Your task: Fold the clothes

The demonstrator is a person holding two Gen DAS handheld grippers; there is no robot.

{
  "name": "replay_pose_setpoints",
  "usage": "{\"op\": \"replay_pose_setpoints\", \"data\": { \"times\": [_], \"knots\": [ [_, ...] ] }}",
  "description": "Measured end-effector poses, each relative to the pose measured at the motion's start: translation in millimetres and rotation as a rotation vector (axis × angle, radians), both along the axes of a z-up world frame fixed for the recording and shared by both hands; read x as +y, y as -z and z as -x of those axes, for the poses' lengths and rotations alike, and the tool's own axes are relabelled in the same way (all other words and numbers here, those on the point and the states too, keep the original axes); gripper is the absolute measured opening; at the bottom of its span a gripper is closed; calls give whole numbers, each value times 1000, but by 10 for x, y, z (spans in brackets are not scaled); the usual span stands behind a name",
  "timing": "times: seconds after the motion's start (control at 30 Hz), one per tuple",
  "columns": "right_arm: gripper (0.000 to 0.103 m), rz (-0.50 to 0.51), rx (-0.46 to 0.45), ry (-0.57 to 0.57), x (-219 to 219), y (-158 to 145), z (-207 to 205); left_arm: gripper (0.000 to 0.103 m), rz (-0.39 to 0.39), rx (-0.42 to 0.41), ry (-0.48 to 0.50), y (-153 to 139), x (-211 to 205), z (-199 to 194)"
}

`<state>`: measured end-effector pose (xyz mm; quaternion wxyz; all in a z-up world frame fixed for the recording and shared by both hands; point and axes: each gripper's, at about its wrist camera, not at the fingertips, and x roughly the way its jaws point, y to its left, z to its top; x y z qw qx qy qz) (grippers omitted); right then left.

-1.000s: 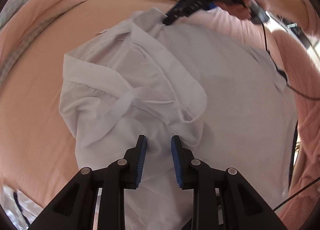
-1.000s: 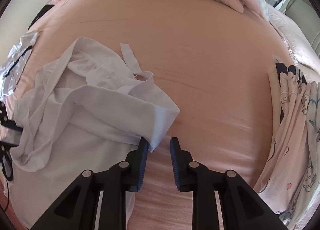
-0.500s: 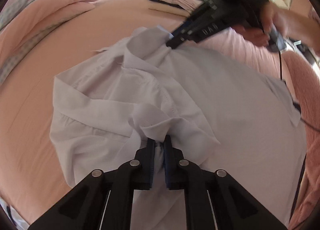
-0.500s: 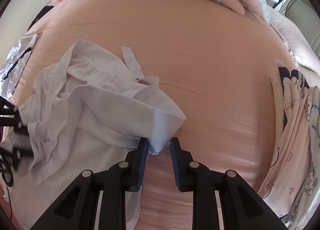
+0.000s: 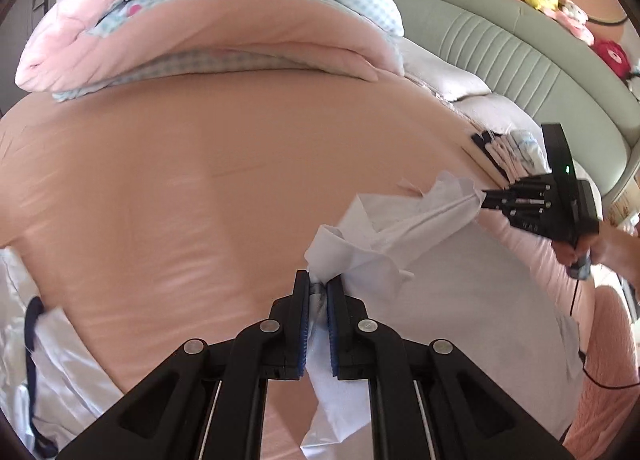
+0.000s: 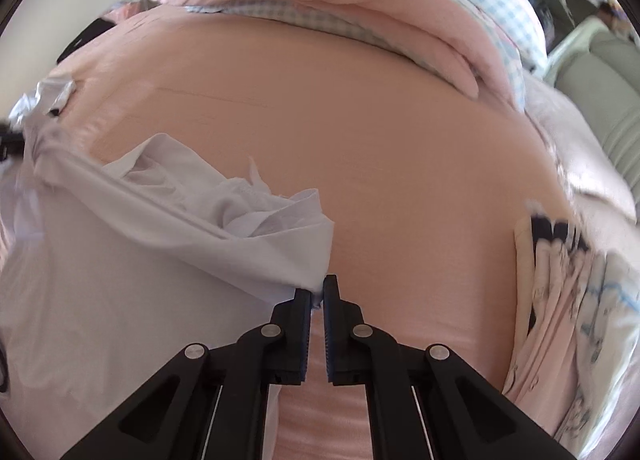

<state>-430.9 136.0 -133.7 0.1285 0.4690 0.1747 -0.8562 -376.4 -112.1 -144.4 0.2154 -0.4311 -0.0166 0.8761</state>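
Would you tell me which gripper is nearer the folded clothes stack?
Right. The right gripper, clamped on the white shirt, has the stack just to its right. The left gripper grips the shirt's other end, farther away.

Both wrist views low over bed [image 5: 200, 187], sharing shirt [image 6: 120, 280].
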Motion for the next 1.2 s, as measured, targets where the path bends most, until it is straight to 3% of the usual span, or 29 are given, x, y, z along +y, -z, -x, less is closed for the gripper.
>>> {"op": "replay_pose_setpoints", "data": {
  "times": [0.1,0.27,0.4,0.43,0.5,0.6,0.77,0.83,0.93,0.97,1.0,1.2],
  "knots": [
    [3,-19,7,0,2,152,-122,7,-33,-13,-20,-106,-174,146],
    [2,-59,-15,83,62,193,28,6,-47,-58,-176,-163,-730,311],
    [2,1,-67,89,187,167,27,7,123,-96,-230,39,-682,410],
    [8,29,-82,94,195,164,51,7,126,-109,-248,95,-679,432],
    [9,86,-113,104,211,159,100,8,86,-150,-252,242,-676,462],
    [22,206,-164,194,359,182,214,9,103,-210,-270,455,-643,522],
    [35,322,-222,231,455,219,352,14,93,-225,-387,603,-921,506],
    [49,370,-249,236,483,232,400,16,-7,-244,-400,641,-1034,468],
    [52,443,-288,243,525,252,472,22,-193,-264,-391,674,-1164,399],
    [52,468,-302,245,539,258,496,31,-226,-249,-379,657,-1165,364],
    [52,492,-315,247,553,265,520,40,-231,-241,-368,653,-1150,341],
    [51,639,-395,260,637,305,664,40,-268,-245,-327,723,-1074,307]
  ]
}}
